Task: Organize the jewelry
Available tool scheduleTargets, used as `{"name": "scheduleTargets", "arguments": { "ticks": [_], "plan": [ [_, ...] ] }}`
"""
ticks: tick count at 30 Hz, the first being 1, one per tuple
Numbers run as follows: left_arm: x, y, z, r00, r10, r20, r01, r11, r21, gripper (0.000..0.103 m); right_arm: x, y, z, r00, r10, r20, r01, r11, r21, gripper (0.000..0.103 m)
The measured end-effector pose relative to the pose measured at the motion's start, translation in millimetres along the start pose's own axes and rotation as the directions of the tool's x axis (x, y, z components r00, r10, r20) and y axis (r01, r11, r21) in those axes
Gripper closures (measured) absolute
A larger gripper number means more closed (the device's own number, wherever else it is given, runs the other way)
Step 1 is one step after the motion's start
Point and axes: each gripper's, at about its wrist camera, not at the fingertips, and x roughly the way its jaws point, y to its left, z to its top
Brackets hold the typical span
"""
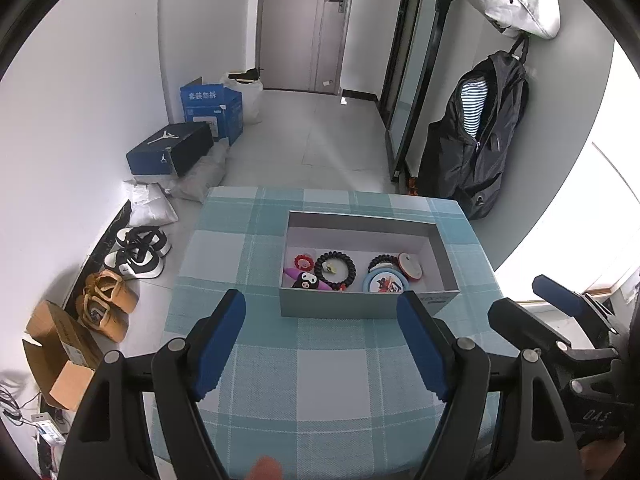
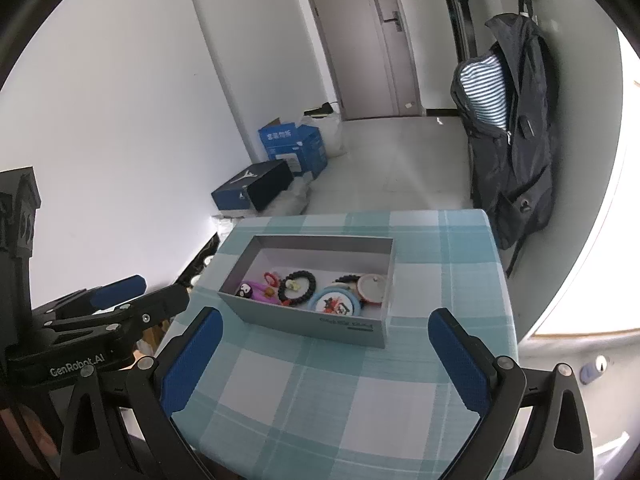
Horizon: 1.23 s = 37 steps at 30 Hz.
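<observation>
Apparently we are at the end of the sorting, or between picks: all the jewelry we can see lies inside the grey box point(image 1: 360, 304) on the checked tablecloth point(image 1: 332, 368) (the black bead bracelet point(image 1: 335, 270) sits mid-box, the round blue case point(image 1: 385, 282) beside it). Our left gripper point(image 1: 322, 344) and right gripper point(image 2: 326, 360) hover short of the box, jaws wide apart, holding nothing. Any next move means reaching forward into it.
</observation>
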Motion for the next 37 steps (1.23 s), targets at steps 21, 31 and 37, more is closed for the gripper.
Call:
{"name": "scheduleTargets", "arguments": {
  "ticks": [21, 31, 37],
  "plan": [
    [2.6, 2.0, 1.2, 1.0, 0.007, -0.007, -0.008, 1.0, -0.023, 0.028, 0.1, -3.0, 0.2, 1.0, -0.006, -0.001, 0.006, 1.0, 0.006, 0.0],
    [5.0, -0.3, -0.1, 1.0, 0.025, -0.007, -0.025, 1.0, -0.011, 0.028, 0.2, -3.5, 0.4, 1.0, -0.01, 0.002, 0.01, 1.0, -0.002, 0.0],
    [6.3, -3.8, -1.6, 1.0, 0.025, 0.006, -0.025, 1.0, -0.004, 0.029, 1.7, -3.0, 0.9, 1.0, -0.01, -0.002, 0.01, 1.0, -0.004, 0.0]
  ]
}}
